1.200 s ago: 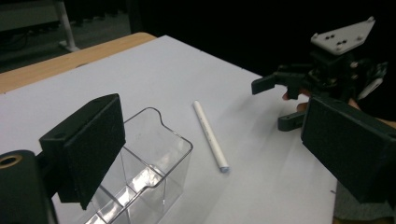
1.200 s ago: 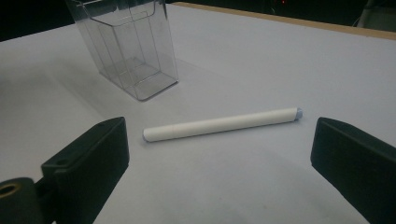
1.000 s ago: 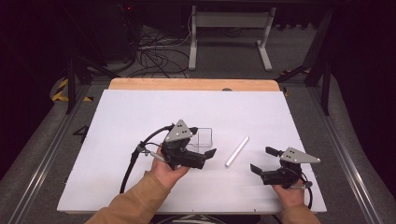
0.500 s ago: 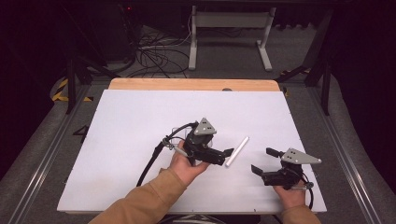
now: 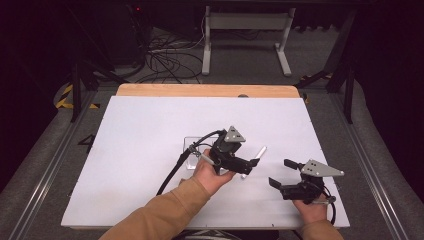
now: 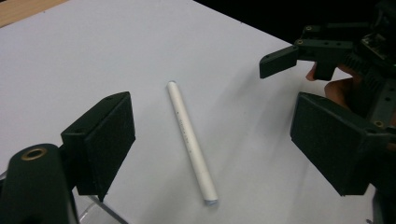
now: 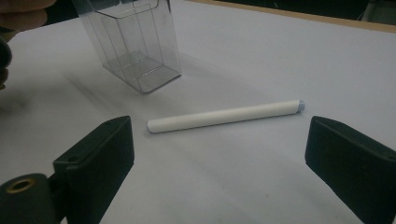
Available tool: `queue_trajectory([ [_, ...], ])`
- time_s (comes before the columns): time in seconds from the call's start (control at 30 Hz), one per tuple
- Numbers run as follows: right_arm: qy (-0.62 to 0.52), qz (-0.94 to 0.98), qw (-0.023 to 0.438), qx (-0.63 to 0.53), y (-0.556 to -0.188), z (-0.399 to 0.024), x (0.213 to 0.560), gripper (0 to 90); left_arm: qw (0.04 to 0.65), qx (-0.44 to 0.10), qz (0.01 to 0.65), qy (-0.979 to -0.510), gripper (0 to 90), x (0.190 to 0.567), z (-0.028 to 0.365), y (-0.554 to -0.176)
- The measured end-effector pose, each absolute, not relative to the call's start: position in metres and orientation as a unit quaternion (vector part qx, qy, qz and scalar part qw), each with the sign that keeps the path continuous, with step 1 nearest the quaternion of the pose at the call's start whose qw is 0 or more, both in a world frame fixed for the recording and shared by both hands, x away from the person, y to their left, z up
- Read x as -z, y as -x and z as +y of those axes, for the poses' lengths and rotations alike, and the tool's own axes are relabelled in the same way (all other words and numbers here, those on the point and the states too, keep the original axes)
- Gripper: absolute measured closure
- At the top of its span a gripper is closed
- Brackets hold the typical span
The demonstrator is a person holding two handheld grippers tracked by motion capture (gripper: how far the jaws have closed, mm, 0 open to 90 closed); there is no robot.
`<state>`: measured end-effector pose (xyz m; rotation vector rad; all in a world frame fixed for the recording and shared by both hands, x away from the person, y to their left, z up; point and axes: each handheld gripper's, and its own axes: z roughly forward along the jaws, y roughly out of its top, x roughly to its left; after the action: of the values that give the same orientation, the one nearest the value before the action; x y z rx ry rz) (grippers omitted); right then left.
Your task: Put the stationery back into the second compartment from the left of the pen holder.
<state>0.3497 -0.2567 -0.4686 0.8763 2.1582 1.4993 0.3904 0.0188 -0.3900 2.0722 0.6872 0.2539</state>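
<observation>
A white stick (image 5: 259, 152) lies flat on the white table (image 5: 150, 125), right of centre. My left gripper (image 5: 251, 167) hovers over the stick's near end. In the left gripper view its jaws straddle the stick (image 6: 191, 140) without touching it; the left gripper (image 6: 212, 100) is open, and its jaws have just been closing a little. My right gripper (image 5: 281, 173) rests near the table's front right, open and pointing toward the stick. In the right gripper view the stick (image 7: 224, 115) lies crosswise beyond the right gripper (image 7: 219, 136), whose jaws hold nothing.
A clear plastic box (image 5: 192, 150) stands just left of the left hand, and behind the stick as the clear plastic box (image 7: 135, 42) in the right gripper view. A wooden strip (image 5: 205, 90) runs along the table's far edge. Cables and a metal stand lie on the floor beyond.
The left hand has moved right, from over the clear box to the white stick. The right gripper has stayed where it was.
</observation>
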Motion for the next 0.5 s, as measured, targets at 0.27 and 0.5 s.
queue_trajectory([
  [0.27, -0.310, 0.761, 0.181, -0.540, -0.347, -0.259, 0.468, 9.5, 0.442, -0.105, 0.282, -0.845, 15.4, 0.394, 0.008, -0.394],
  [0.5, -0.307, 0.765, 0.185, -0.535, -0.344, -0.261, 0.468, 9.9, 0.420, -0.106, 0.289, -0.854, 17.0, 0.398, -0.004, -0.402],
])
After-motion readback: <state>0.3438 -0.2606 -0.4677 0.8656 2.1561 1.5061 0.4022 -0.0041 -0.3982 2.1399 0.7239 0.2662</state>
